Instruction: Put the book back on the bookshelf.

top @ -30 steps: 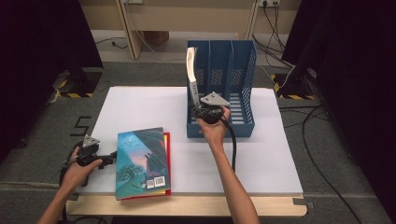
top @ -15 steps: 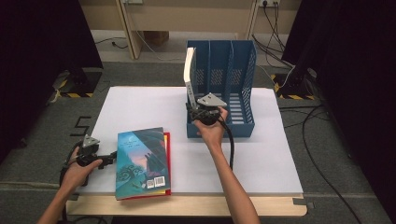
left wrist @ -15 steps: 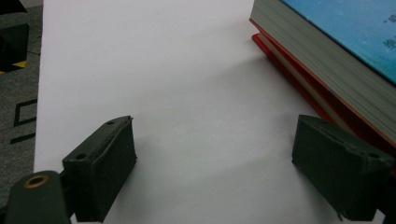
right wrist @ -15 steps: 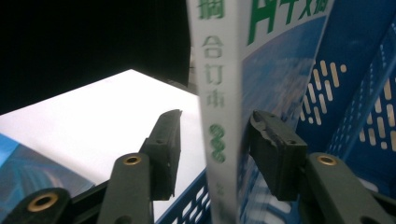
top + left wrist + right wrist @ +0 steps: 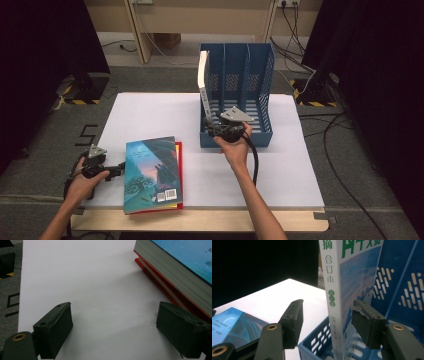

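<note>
The left gripper rests wide open on the white table, the stacked books just beside its right jaw; farther off, the right gripper, jaws just opening, straddles the white-spined book standing upright in the blue file rack's leftmost slot.

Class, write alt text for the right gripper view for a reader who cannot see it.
A white-spined book with green print stands upright in the end slot of a blue file rack, between the right gripper's two black fingers, which have just been opening and no longer press it. A blue-covered book lies on the white table behind.
</note>
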`<state>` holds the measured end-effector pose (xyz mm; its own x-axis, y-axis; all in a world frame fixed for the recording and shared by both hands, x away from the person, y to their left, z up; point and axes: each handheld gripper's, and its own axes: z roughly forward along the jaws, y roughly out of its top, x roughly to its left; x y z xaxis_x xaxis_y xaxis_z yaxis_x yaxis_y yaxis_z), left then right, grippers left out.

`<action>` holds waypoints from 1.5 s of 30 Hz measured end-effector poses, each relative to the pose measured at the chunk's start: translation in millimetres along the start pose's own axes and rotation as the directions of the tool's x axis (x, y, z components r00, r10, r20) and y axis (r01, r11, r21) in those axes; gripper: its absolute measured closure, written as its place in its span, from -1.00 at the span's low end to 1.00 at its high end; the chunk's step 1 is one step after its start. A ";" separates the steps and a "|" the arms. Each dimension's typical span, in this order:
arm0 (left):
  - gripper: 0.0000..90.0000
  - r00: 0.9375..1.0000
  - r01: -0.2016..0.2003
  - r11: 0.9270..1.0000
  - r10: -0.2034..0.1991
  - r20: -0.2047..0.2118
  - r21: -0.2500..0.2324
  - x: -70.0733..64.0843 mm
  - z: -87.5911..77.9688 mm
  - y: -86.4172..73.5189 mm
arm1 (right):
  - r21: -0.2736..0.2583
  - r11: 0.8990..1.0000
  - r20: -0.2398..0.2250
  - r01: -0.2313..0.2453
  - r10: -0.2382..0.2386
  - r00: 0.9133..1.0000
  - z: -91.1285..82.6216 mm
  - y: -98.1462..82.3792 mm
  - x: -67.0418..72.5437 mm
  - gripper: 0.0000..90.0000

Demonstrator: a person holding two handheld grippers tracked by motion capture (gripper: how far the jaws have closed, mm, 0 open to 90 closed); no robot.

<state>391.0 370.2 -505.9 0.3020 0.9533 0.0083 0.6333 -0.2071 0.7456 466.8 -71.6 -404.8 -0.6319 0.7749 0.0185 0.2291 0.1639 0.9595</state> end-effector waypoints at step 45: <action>-0.72 1.000 0.002 1.000 -0.002 0.004 0.002 0.5 -0.1 0.1 | 0.061 0.993 -0.093 -0.103 0.108 0.990 -41.1 -37.9 15.1 -0.23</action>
<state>391.1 370.7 -505.8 0.3040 0.9527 0.0044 0.6354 -0.2062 0.7441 418.1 -91.3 -429.4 -0.6698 0.7276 0.1483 0.3376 0.1205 0.9336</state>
